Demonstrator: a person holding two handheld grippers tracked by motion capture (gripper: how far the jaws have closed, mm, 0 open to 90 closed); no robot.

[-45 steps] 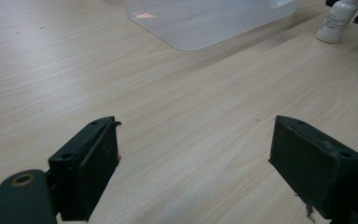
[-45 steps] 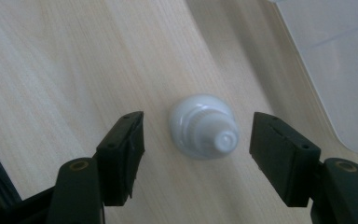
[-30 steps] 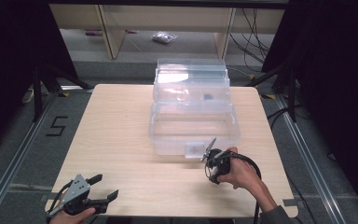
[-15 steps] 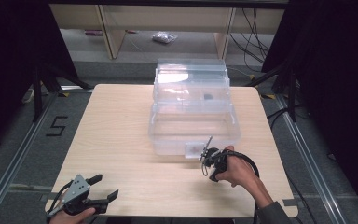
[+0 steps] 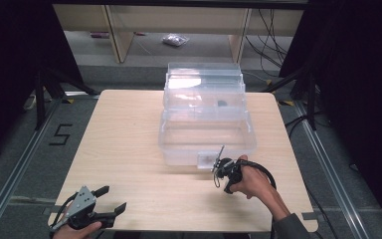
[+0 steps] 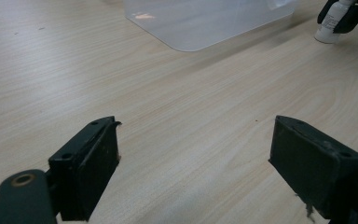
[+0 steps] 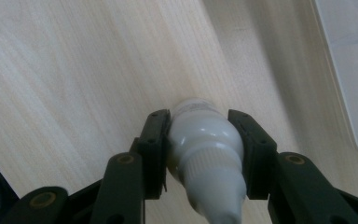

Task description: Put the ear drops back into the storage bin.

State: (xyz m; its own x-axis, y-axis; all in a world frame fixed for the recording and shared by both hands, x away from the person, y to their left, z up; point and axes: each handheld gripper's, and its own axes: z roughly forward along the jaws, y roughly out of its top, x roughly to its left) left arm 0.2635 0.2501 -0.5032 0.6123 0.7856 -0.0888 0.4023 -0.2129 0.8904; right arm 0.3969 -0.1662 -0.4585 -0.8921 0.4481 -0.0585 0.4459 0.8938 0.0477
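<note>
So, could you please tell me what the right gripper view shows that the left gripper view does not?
The right gripper view alone shows the right gripper from close up, its black jaws shut on the small white plastic bottle, nozzle toward the camera. The left gripper view alone shows the left gripper with jaws wide apart and nothing between them. Both show the bottle, the pale wooden table and part of the clear plastic box.

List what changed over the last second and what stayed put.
The right gripper, shut on the small white bottle, drew slightly back from the clear bin toward the person. The left gripper stayed open at the table's near left corner; the bin did not move.
</note>
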